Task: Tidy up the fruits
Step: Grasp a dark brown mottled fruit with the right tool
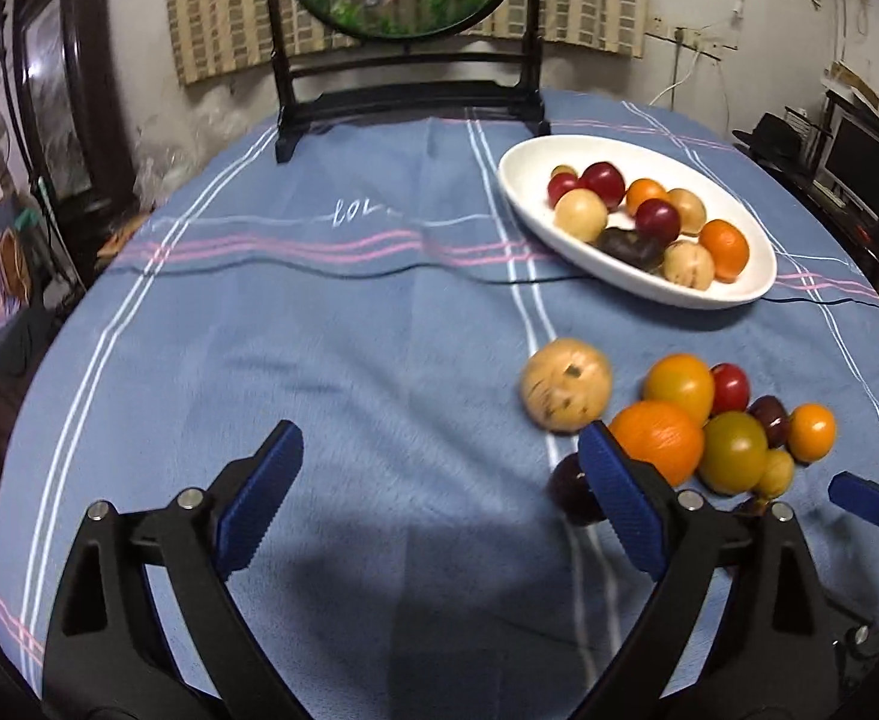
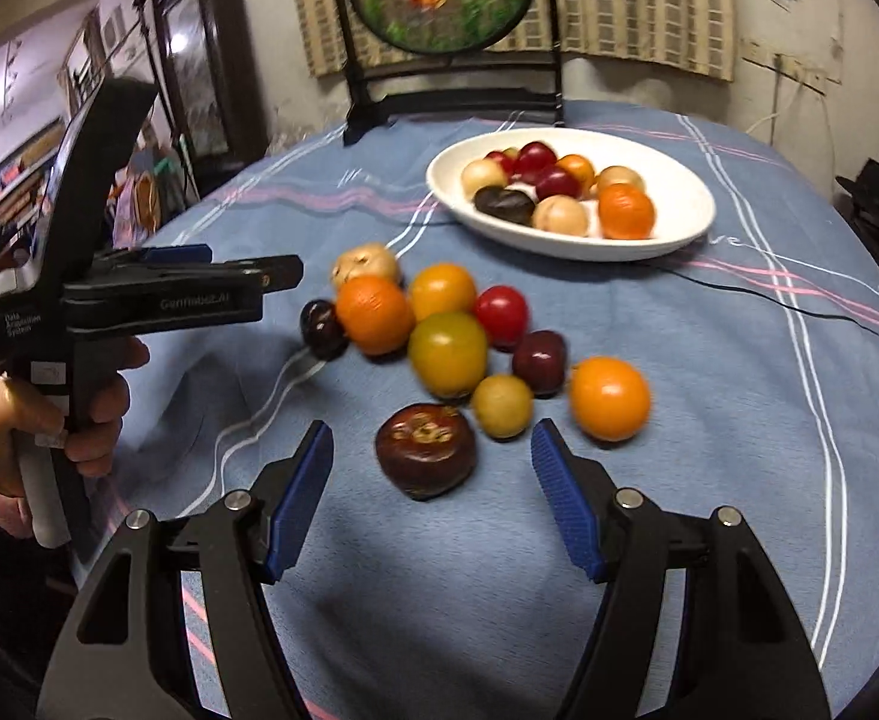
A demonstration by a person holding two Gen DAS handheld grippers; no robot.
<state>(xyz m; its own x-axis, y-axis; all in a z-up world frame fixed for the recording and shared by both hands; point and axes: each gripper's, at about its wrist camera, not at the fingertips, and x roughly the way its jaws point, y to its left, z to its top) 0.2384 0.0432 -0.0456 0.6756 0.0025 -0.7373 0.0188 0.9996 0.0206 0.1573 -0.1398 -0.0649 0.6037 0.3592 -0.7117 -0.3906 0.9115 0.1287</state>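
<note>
A white oval bowl [image 1: 523, 180] [image 2: 691, 222] holds several fruits at the far side of the blue cloth. A cluster of loose fruits lies nearer: a big orange [image 1: 658, 438] [image 2: 374, 315], a yellow-green fruit [image 2: 447, 352], a red one [image 2: 501, 309], a tan one [image 1: 566, 385]. A dark brown mangosteen [image 2: 426, 450] lies just ahead of my open, empty right gripper [image 2: 432, 456]. My left gripper [image 1: 442, 456] is open and empty, left of the cluster; its right finger is next to the big orange.
A round fish-picture screen on a black stand [image 1: 403, 102] stands at the table's far edge. A thin black cable [image 2: 787, 306] runs across the cloth near the bowl. Dark furniture lines the left wall.
</note>
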